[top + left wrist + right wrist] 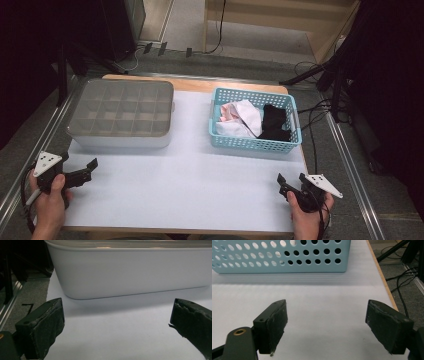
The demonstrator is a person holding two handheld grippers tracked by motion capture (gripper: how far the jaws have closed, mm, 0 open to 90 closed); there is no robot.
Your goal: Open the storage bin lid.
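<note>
Both grippers sit low on the white table (190,175), jaws wide apart and empty: left gripper (85,172) just in front of the lidded grey box (122,112), right gripper (290,182) near the blue basket (255,144) of clothes (242,120)

The table (185,200) held 2 containers: 1 grey compartment box (121,114) with a clear lid and 1 light blue perforated basket (255,145). Through the lid the box showed 15 compartments, in 3 rows of 5 (the grid was faint, so the count is approximate). Inside the basket lay 2 bundles of cloth: 1 white bundle (240,119) with a touch of pink and 1 black bundle (275,122). There were 2 hand-held grippers, 1 left gripper (86,170) and 1 right gripper (292,181), each with 2 black jaws standing apart with nothing between them, and 2 hands held them.
</note>
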